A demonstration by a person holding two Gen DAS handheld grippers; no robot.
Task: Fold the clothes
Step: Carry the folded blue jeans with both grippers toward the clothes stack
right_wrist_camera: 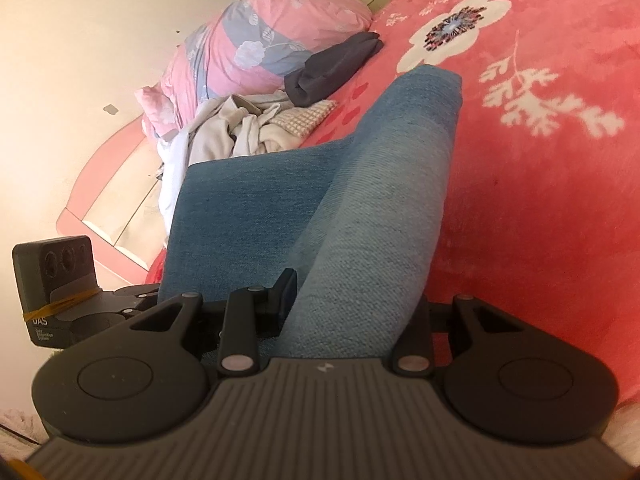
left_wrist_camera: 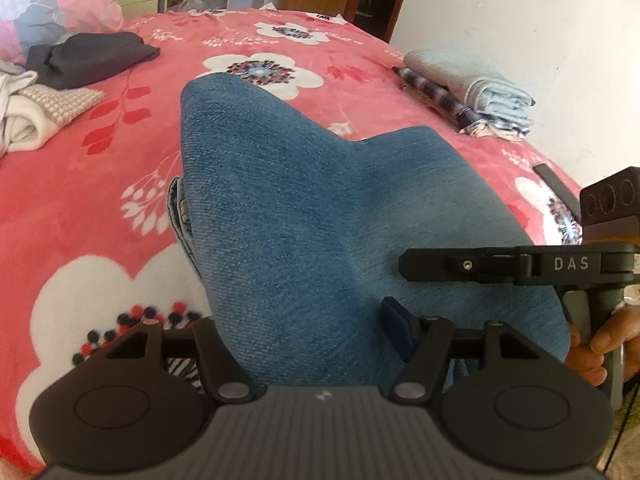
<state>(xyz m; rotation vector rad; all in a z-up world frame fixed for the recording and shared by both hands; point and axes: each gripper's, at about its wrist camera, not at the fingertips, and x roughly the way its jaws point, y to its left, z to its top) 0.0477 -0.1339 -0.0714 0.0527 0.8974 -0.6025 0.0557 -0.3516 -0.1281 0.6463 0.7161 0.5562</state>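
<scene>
Both pairs of jaws are clamped on the same blue denim garment (left_wrist_camera: 288,216). The left gripper (left_wrist_camera: 304,340) has the cloth bunched between its fingers, one dark blue pad (left_wrist_camera: 396,332) showing at the fabric's right side. The right gripper (right_wrist_camera: 352,304) pinches a paler fold of the jeans, its own pad (right_wrist_camera: 286,292) pressed against the left of that fold.

The jeans lie on the bed (left_wrist_camera: 100,168) — a pink-red blanket with big white flowers — and run from the grippers toward the middle of the bed in a long rounded fold. In the left view the right gripper's side-on body (left_wrist_camera: 520,266) hangs over the near right part of the denim, with a hand (left_wrist_camera: 600,344) wrapped round its handle.

Around it: a dark grey garment (left_wrist_camera: 92,58) at the far left, just beside a rumpled heap of white and cream clothes (left_wrist_camera: 36,112), both near a pink and grey flowered quilt bundle (right_wrist_camera: 264,44). On the right edge of the bed sits a folded stack of pale blue and striped clothes (left_wrist_camera: 472,88), well apart from the jeans. Nothing lies on the denim itself.
</scene>
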